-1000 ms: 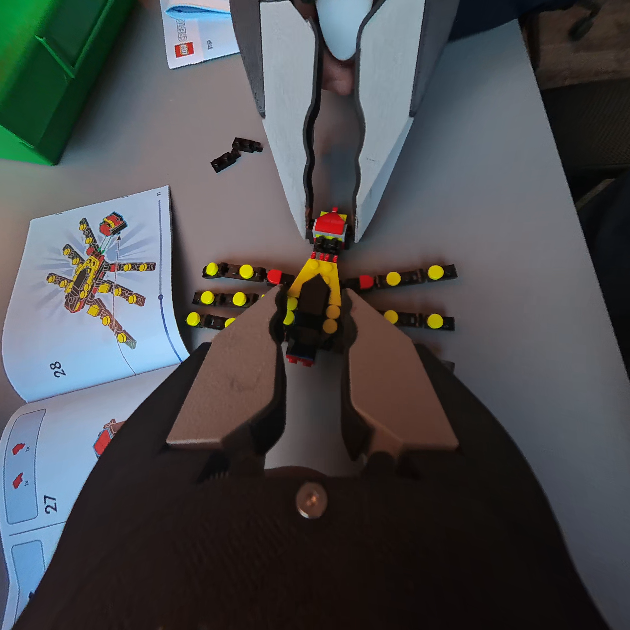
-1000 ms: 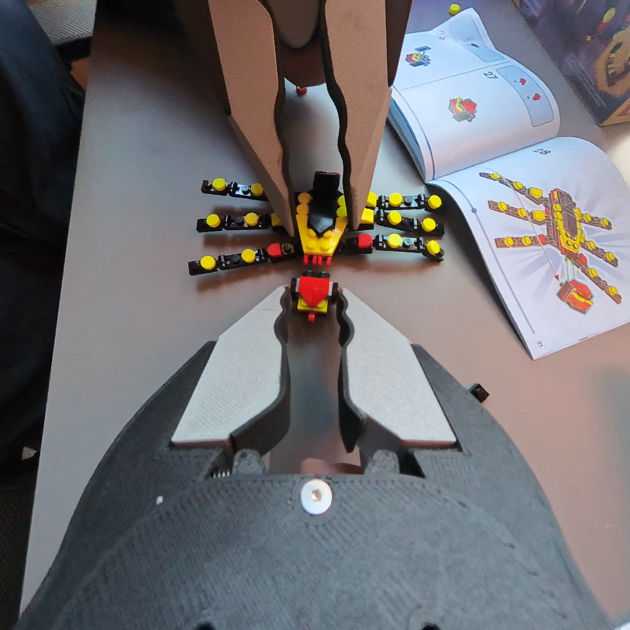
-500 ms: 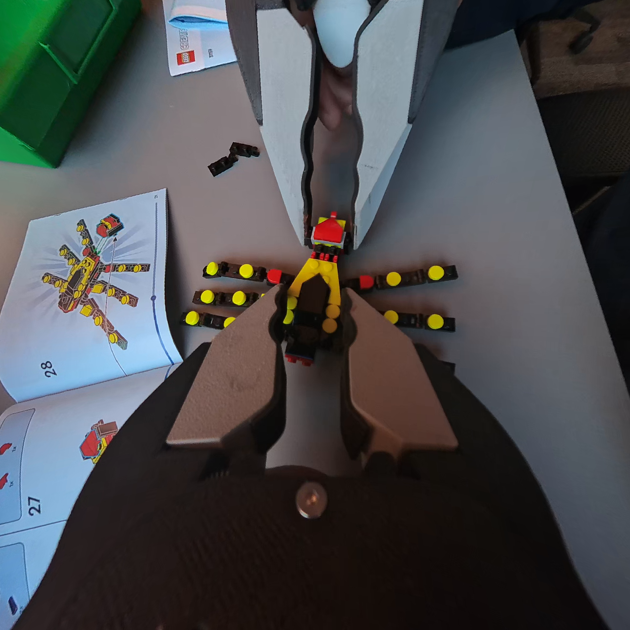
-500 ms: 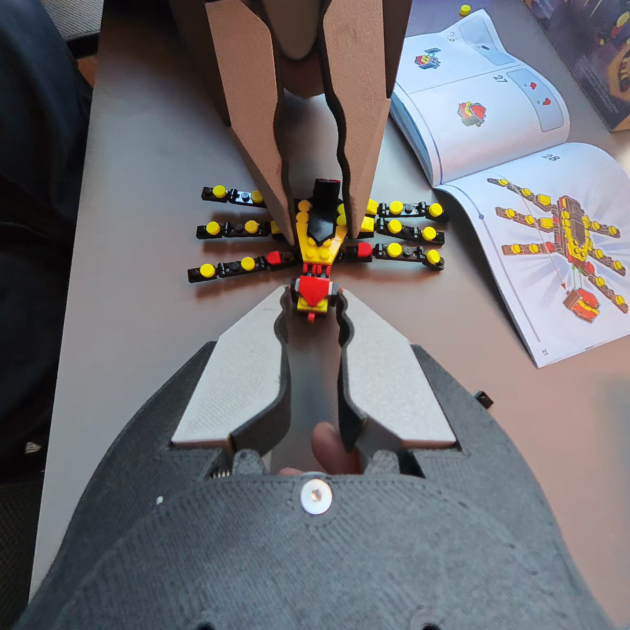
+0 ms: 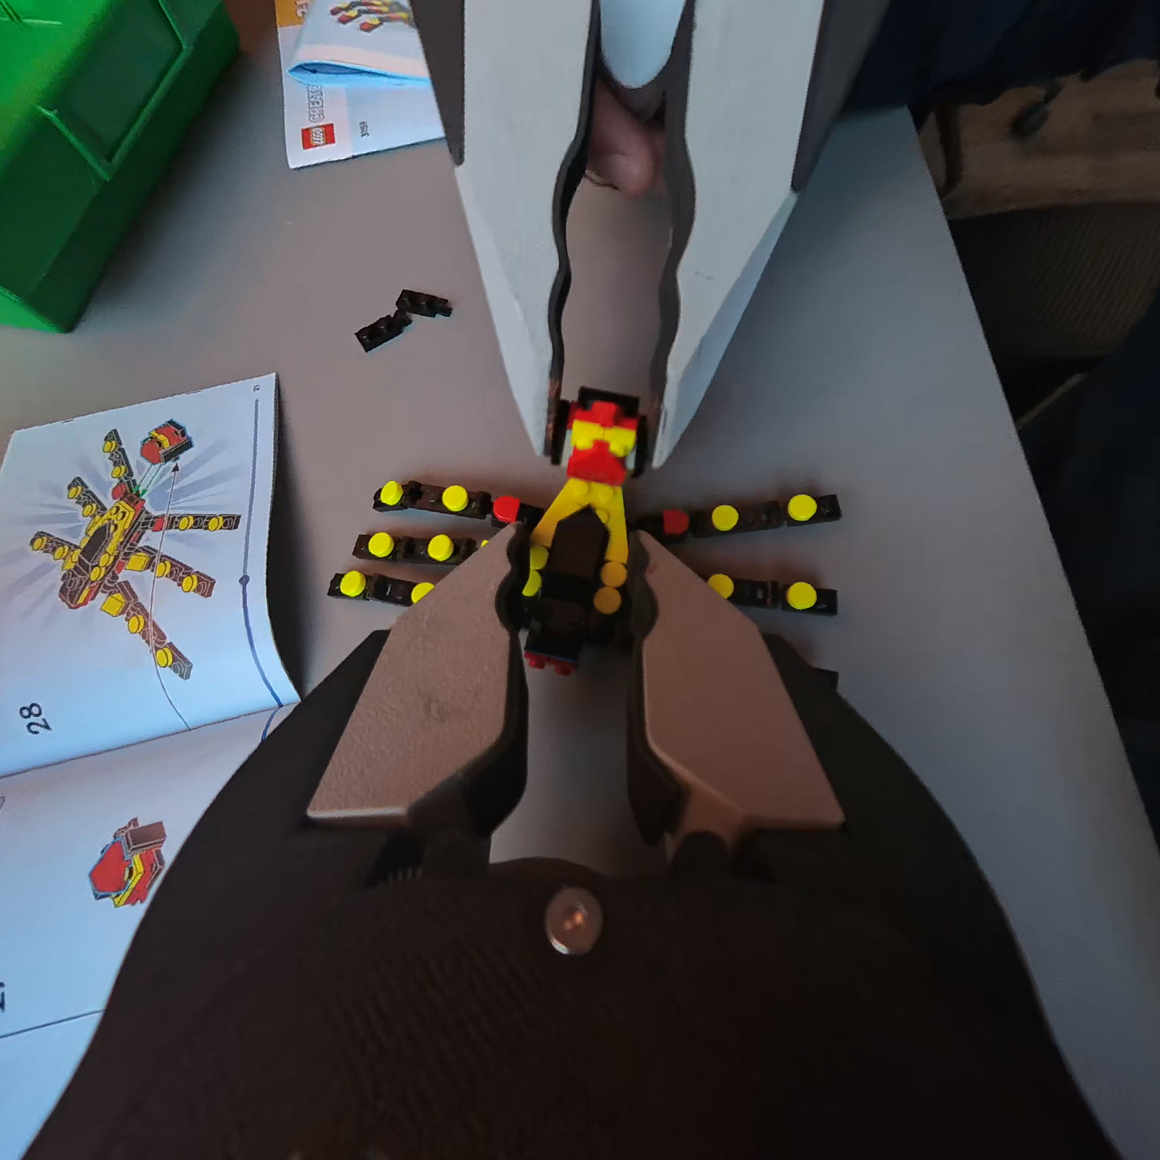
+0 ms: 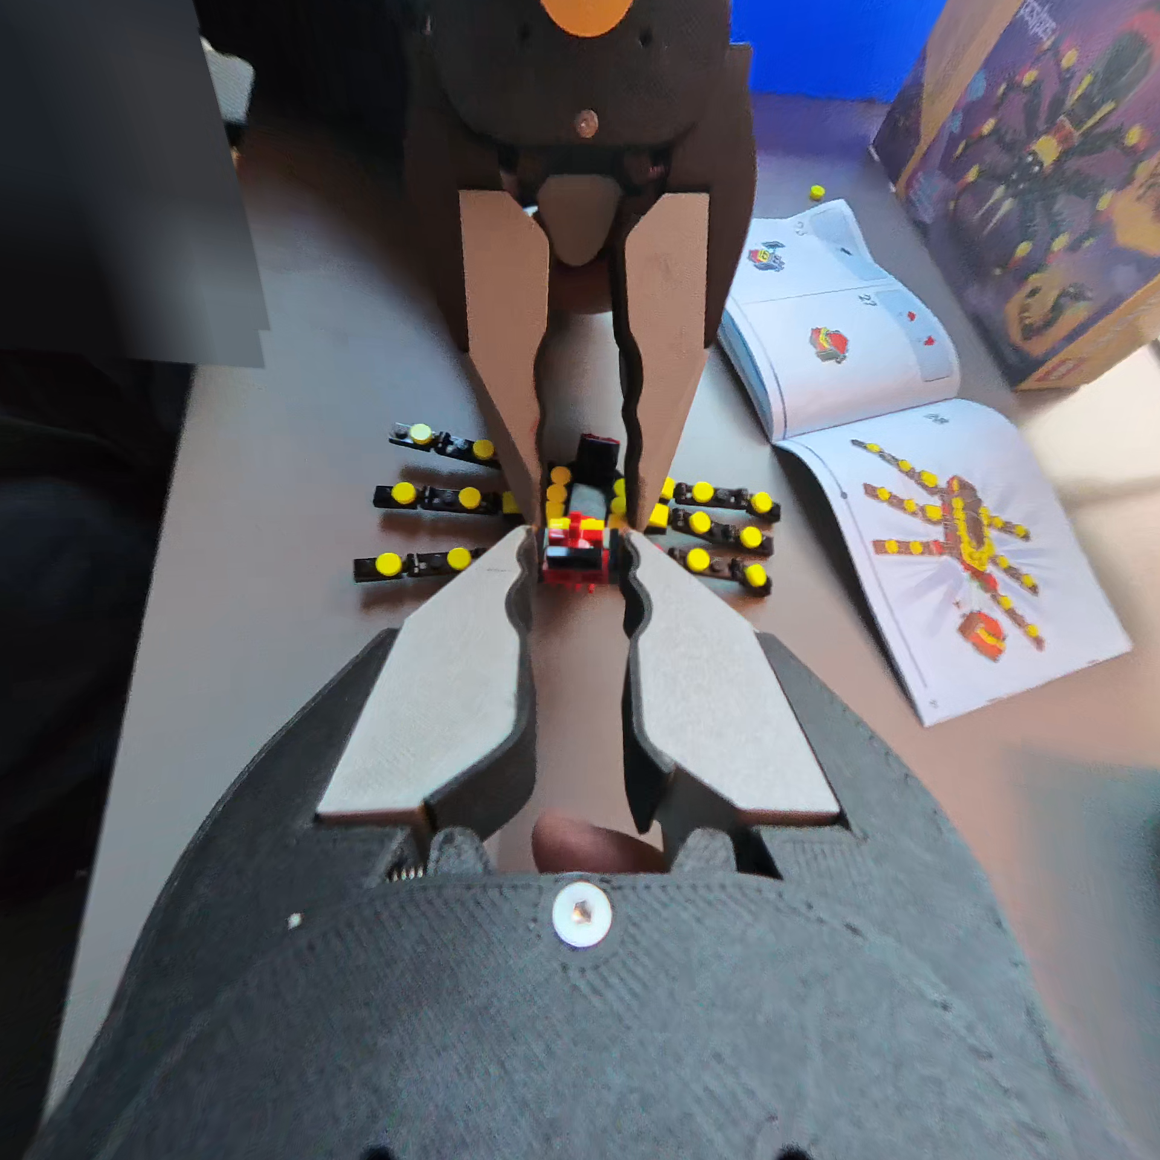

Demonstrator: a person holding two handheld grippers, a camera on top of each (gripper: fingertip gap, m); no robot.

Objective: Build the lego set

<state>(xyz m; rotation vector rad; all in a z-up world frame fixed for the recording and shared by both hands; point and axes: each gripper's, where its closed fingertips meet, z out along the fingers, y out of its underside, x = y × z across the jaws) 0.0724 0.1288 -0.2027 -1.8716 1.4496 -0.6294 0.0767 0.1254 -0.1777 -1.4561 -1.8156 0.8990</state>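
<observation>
Pressing red-yellow head piece [image 5: 601,439], gripped in right claw [image 6: 574,555], onto the front of the spider body [image 5: 580,558], clamped by left claw [image 5: 574,587] on the table [image 5: 879,439]. Risk: tilted push (head looks angled) misseats it or pops legs [image 5: 433,499] off.

Both gripper bodies look like 3D-printed plastic with fine ribbed layer lines: left gripper [image 5: 574,558] matt dark brown with smoother tan fingers [image 5: 433,697], right gripper [image 6: 577,552] matt grey with pale grey fingers [image 6: 449,684], each carrying a shiny metal screw [image 6: 581,913]. Spider model [image 5: 580,552] is glossy hard plastic bricks. Instruction booklet [image 5: 125,584] is smooth, slightly sheened paper; table [image 5: 941,628] matt grey and smooth; green bin [image 5: 94,125] glossy plastic; set box [image 6: 1029,188] printed cardboard.
</observation>
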